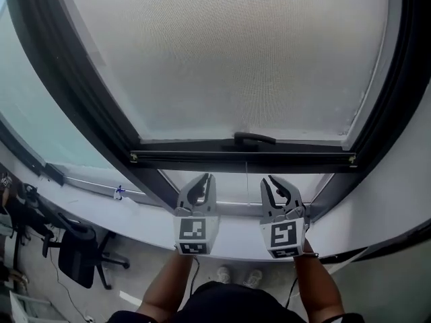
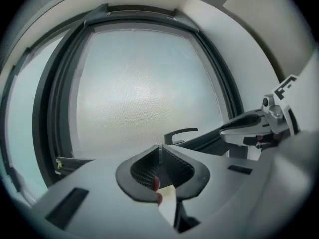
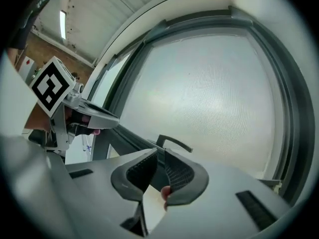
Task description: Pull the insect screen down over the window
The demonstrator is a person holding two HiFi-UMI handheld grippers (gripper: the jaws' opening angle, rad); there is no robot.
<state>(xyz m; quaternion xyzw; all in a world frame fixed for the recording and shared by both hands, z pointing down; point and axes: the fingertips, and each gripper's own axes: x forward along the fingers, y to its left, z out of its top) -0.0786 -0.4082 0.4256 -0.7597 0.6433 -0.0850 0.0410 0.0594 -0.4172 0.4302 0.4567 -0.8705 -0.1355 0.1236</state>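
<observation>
The insect screen [image 1: 236,52] is a pale mesh that fills most of the window opening. Its dark bottom bar [image 1: 242,157] carries a small black handle [image 1: 254,138] at the middle. Below the bar a narrow strip of opening shows. My left gripper [image 1: 204,180] and right gripper [image 1: 271,180] hang side by side just under the bar, apart from it, tips pointing up at it. Both are shut with nothing between their jaws. In the left gripper view the closed tips [image 2: 160,147] sit below the handle [image 2: 180,132]. The right gripper view has the same handle [image 3: 173,142] just above the tips [image 3: 160,151].
A dark window frame [image 1: 74,93] borders the screen, with a fixed glass pane [image 1: 34,113] to the left. The white sill [image 1: 229,237] runs under the grippers. Below stand an office chair [image 1: 77,254] and the person's shoes [image 1: 236,274] on the floor.
</observation>
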